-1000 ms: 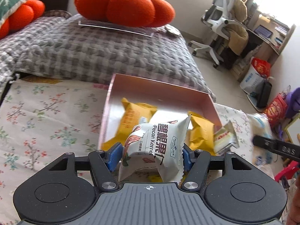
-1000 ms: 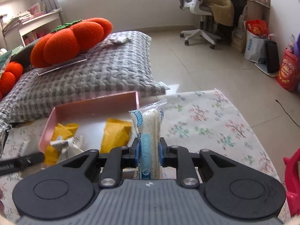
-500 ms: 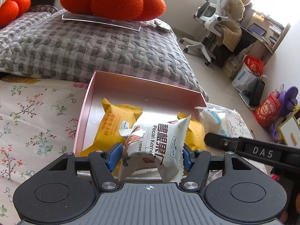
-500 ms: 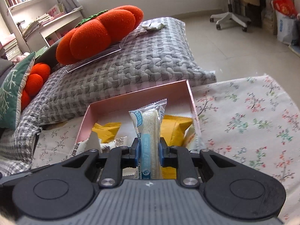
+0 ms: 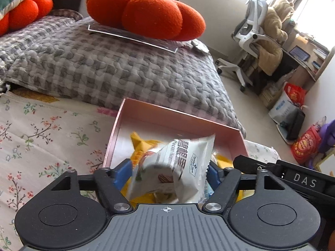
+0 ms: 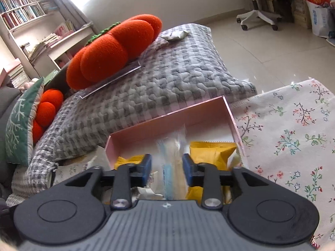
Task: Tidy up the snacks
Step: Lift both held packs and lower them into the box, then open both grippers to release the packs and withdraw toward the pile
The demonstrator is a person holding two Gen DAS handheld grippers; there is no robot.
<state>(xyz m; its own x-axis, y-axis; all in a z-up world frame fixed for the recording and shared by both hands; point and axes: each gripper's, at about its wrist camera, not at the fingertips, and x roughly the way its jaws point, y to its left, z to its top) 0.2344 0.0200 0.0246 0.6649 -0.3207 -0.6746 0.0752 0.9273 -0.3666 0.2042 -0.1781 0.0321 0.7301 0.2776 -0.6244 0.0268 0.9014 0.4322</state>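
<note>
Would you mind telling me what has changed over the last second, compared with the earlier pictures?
Both grippers moved in over the pink box. The left gripper is opening, releasing the tumbling white pecan packet; the right gripper is opening, dropping the clear rice cracker packet. The yellow packets stayed put.

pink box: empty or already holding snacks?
Holding snacks. Yellow packets lie inside the pink box, visible past both grippers.

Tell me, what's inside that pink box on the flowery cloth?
The pink box holds yellow snack packets. A white pecan packet and a clear blue-striped packet are dropping in from the opening jaws. Whatever lies beneath them is covered.
</note>
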